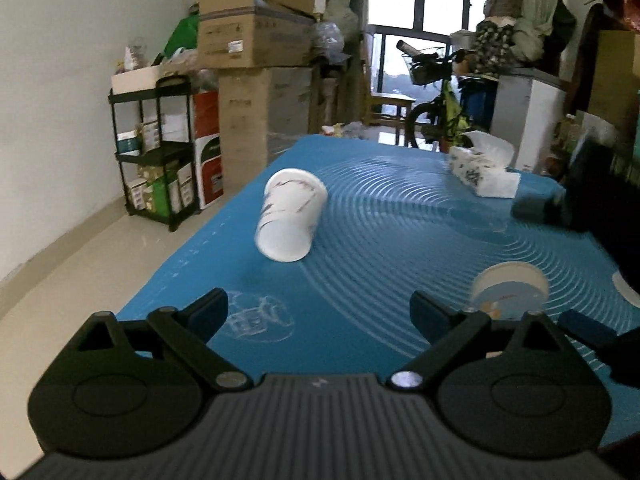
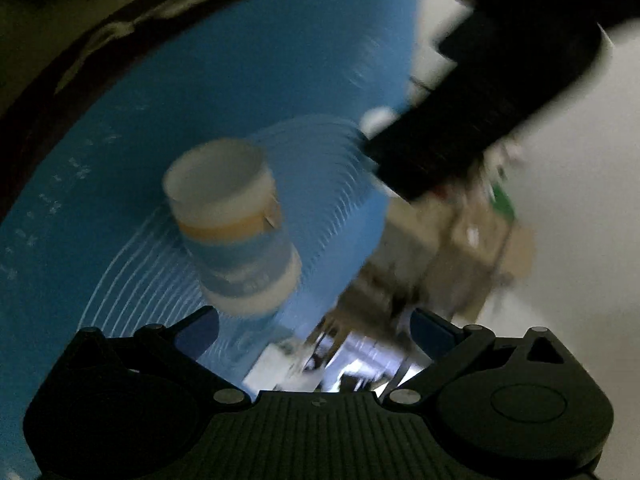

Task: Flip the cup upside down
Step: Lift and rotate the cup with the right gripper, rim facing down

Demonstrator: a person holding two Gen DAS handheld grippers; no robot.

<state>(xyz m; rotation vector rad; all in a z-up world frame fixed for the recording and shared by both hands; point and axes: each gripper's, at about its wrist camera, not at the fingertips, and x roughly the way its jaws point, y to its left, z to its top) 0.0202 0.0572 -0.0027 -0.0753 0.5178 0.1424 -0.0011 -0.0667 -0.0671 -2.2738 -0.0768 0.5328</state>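
A white cup with grey marbling (image 1: 290,216) stands upside down on the blue mat (image 1: 380,240), ahead and left of my open, empty left gripper (image 1: 320,316). A second cup with blue and orange bands (image 1: 508,286) sits at the right, beside that gripper's right finger. The right wrist view is rolled over and blurred. In it the banded cup (image 2: 236,232) sits on the mat (image 2: 120,160) just ahead of my open, empty right gripper (image 2: 314,330), nearer its left finger. The right gripper's dark tip (image 1: 588,332) shows in the left wrist view.
A tissue pack (image 1: 484,170) lies at the mat's far right. A black shelf rack (image 1: 156,152) and stacked cardboard boxes (image 1: 248,40) stand by the left wall. A bicycle (image 1: 436,108) stands by the window. The dark left gripper body (image 2: 472,120) crosses the right wrist view.
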